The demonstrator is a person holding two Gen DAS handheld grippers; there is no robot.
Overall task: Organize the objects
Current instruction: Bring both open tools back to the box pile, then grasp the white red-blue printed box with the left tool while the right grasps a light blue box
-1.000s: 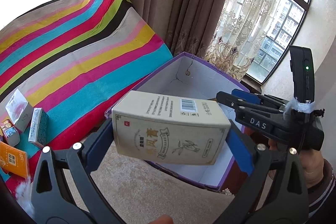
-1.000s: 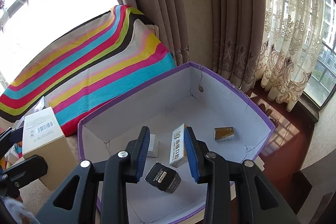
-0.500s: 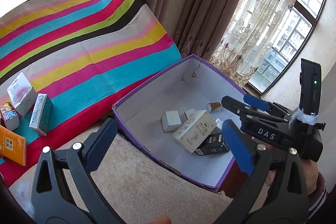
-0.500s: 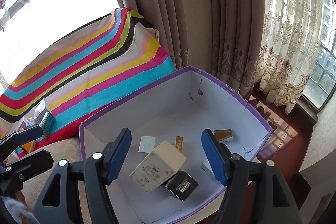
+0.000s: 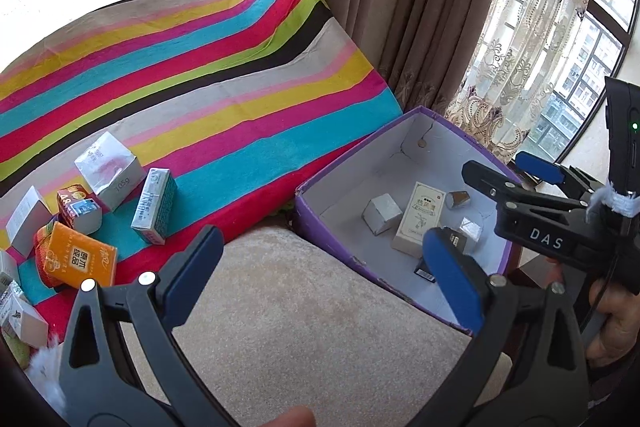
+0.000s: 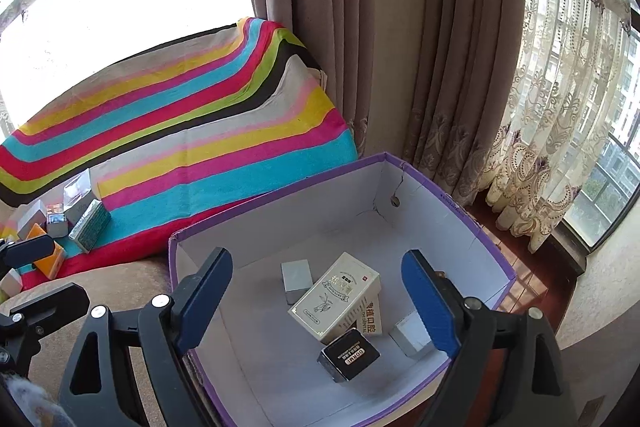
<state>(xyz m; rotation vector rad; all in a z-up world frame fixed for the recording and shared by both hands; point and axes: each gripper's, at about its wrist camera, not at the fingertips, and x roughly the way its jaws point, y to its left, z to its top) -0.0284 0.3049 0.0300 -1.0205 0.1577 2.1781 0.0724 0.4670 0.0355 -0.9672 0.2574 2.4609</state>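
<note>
Both claws empty. My right claw (image 6: 316, 299), nearest, jaws apart after just opening, hangs above the purple box (image 6: 452, 205). My left claw (image 5: 320, 267) is apart too, over beige cushion beside the box. In the box: cream carton (image 6: 334, 297), black carton (image 6: 348, 354), several small silver packs. Left of the box, on the striped blanket (image 5: 192, 115), an orange pack (image 5: 78, 261) and other packs remain unsorted. Leftmost packs are cut off; labels unreadable.
</note>
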